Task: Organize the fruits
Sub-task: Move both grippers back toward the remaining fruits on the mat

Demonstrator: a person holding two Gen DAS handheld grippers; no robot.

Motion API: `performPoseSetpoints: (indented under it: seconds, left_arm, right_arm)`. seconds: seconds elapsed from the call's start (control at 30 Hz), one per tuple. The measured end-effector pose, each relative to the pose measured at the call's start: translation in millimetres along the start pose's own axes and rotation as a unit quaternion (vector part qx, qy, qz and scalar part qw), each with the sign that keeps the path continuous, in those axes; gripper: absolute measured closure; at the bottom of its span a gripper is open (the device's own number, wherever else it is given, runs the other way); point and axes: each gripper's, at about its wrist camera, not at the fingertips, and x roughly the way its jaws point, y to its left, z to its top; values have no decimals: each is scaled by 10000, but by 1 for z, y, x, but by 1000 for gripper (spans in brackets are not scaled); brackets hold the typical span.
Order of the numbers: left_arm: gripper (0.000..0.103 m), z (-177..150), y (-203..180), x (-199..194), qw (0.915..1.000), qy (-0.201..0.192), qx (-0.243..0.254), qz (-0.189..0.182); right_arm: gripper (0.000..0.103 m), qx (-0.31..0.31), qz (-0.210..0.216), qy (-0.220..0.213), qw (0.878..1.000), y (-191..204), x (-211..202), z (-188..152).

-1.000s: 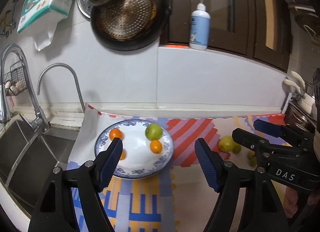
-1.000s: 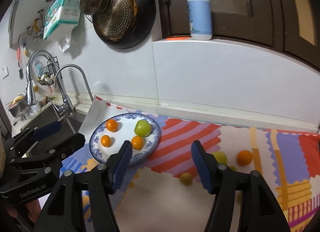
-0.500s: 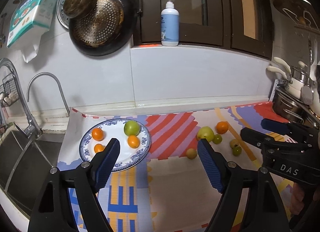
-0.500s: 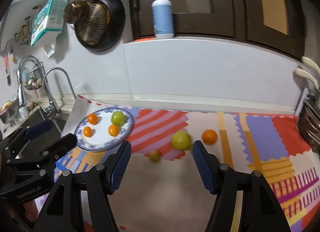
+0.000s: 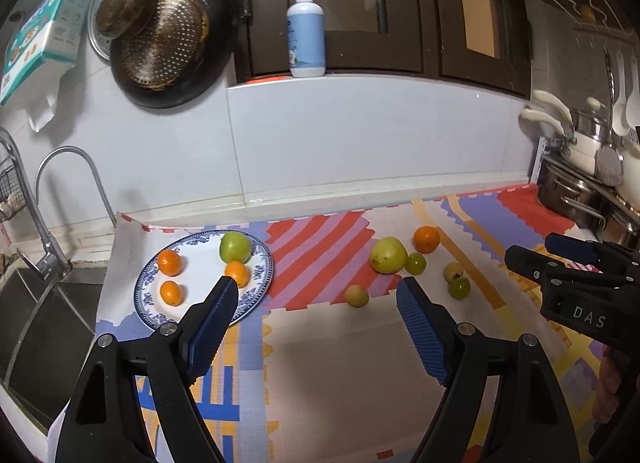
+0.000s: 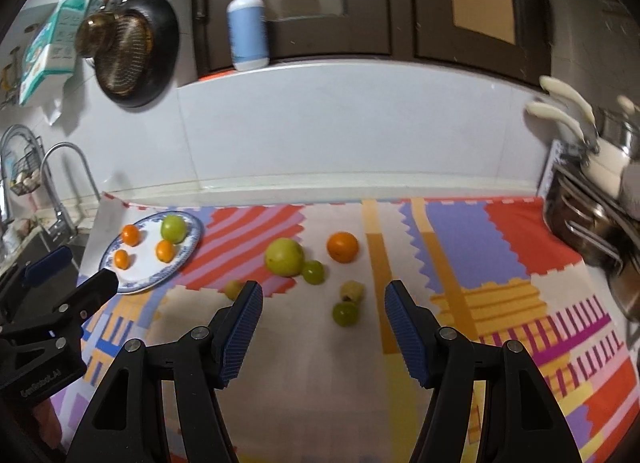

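A blue-rimmed white plate [image 5: 149, 287] [image 6: 138, 282] on the left of the patterned mat holds a green apple [image 5: 235, 246] and three small oranges. Loose on the mat lie a large yellow-green apple [image 6: 284, 256] [image 5: 387, 255], an orange [image 6: 342, 247] [image 5: 426, 239], two small green fruits [image 6: 313, 272] [image 6: 345, 314] and two small yellowish fruits [image 6: 352, 290] [image 6: 233, 288]. My left gripper [image 5: 316, 295] is open and empty, above the mat between plate and loose fruit. My right gripper [image 6: 323, 301] is open and empty, with a small green fruit between its fingertips farther off.
A sink [image 5: 40, 327] with a tap [image 5: 72, 191] lies left of the mat. Metal pots [image 6: 592, 231] stand at the right. A pan [image 5: 168, 51] hangs on the wall and a pump bottle [image 5: 306, 31] stands on the ledge.
Both grippers have swung right and pulled back from the plate toward the loose fruit. The loose fruit now sits nearer the centre of both views. Both stay open.
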Motion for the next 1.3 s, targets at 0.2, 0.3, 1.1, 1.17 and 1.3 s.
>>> performPoseSetpoints:
  seconds: [0.2,0.3,1.1,1.17,1.3]
  left_arm:
    - [20,-8,-4,21,9997,210,100,-52]
    - [20,-11,-5,34,9993,349,123,-80]
    - [23,-18,-20,139,9917,1097,394,-549]
    - [26,-18,-22,145,9907,1163,387,-587]
    - [36,-18,-26,156,9884,1299,356,-703]
  right_arm:
    - [39,135,-22,241,9996,-6,17,-11]
    - [39,154,-48,312,9994,-8,26,-15]
    - [51,305,51,1002,9945,-21,113,-18]
    - [54,324,93,1055,9938,-21,118,-19]
    - [59,348,151,1158,9925,-22,126,-22]
